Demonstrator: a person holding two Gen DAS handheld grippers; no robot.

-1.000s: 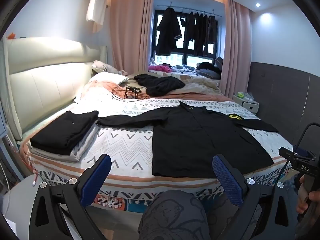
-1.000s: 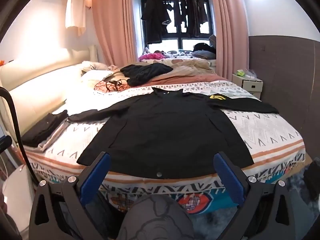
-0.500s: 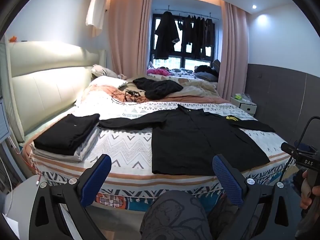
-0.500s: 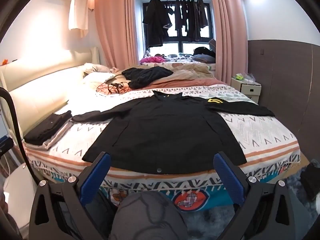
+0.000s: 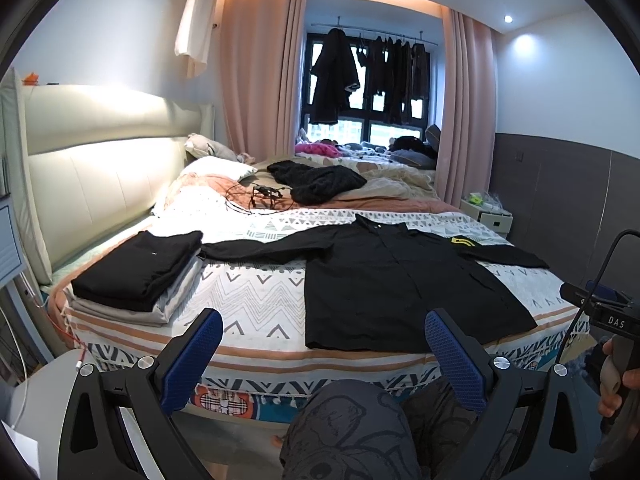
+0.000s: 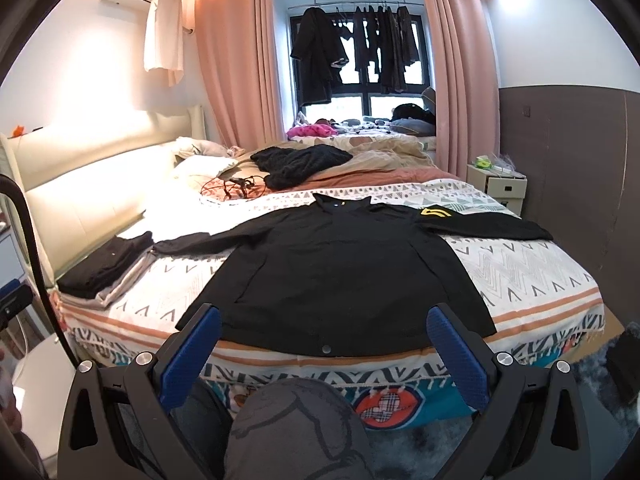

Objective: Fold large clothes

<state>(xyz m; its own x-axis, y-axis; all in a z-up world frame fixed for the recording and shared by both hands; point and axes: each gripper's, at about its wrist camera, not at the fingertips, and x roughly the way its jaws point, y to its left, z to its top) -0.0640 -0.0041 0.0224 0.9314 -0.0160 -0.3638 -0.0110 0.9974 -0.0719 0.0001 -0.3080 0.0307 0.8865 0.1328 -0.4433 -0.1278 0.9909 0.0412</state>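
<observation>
A black shirt point(image 6: 340, 276) lies flat and spread out on the bed point(image 6: 532, 268), face up, on the patterned cover. Its long axis runs from the near edge of the bed toward the window: the collar points away, toward the far side, and the hem lies at the near edge. The two sleeves are stretched out sideways, one toward the headboard and one toward the nightstand point(image 6: 498, 186); the sleeve on the nightstand side carries a yellow mark near the shoulder.

To the left of the shirt, near the headboard, a stack of folded clothes point(image 5: 140, 268) rests on the bed, apart from the sleeve tip.

The left gripper point(image 5: 324, 354) hangs in front of the bed edge with its blue fingers spread wide and nothing between them. The right gripper point(image 6: 324, 350) is also spread wide and empty, just before the shirt hem.
</observation>
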